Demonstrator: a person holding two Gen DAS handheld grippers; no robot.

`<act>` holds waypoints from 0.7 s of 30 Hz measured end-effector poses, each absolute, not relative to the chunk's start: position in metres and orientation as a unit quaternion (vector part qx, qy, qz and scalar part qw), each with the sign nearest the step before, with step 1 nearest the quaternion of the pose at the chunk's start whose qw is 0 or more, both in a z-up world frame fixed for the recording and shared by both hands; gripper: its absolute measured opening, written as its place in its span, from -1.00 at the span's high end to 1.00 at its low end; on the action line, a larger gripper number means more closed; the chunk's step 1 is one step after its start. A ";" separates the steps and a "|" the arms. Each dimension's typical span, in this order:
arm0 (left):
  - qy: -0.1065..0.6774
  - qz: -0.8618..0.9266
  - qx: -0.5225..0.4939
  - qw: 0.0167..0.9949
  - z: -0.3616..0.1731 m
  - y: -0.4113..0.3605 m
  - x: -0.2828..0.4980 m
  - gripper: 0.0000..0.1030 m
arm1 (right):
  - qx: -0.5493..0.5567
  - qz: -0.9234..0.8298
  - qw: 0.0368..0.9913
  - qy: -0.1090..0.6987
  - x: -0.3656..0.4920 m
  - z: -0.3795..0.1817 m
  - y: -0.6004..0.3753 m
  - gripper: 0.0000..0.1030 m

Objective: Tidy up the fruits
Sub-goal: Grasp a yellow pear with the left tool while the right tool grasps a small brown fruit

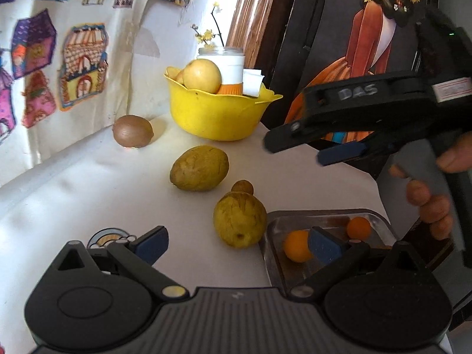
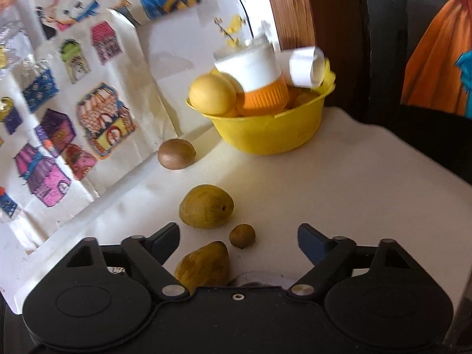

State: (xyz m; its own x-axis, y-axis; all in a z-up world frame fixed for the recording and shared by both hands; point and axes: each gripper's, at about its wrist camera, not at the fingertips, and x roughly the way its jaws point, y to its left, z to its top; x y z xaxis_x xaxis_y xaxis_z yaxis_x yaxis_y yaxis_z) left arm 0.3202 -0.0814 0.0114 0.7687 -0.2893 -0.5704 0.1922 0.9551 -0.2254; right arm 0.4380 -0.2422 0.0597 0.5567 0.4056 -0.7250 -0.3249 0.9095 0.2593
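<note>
While both claws gape (empty) | left claw (image 1: 237,243) | right claw (image 2: 238,237) | tray (image 1: 330,215)

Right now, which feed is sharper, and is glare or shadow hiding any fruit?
Left wrist view is sharper: kiwi and yellow bowl are crisp, with sun glare on the tablecloth. Right wrist view is motion-blurred, worst on the white jar; its lower fruit sits shaded behind the right hand-held gripper. Both views bend at the edges.

yellow bowl (image 1: 218,115); brown kiwi (image 1: 132,131); orange fruits (image 1: 296,246) in a silver tray (image 1: 330,216); white tablecloth (image 1: 88,183); blue-padded black tongs (image 1: 239,249).
</note>
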 end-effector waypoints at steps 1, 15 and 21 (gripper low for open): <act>0.316 -0.128 -0.077 0.937 0.009 -0.082 0.324 -0.99 | 0.049 0.208 0.878 0.427 0.442 0.055 -0.241 -0.60; 0.331 -0.111 -0.096 0.932 -0.005 -0.089 0.360 -0.61 | 0.090 0.209 0.860 0.458 0.475 0.013 -0.237 -0.06; 0.334 -0.108 -0.103 0.931 -0.006 -0.092 0.367 -0.33 | 0.106 0.208 0.852 0.468 0.479 0.005 -0.238 0.05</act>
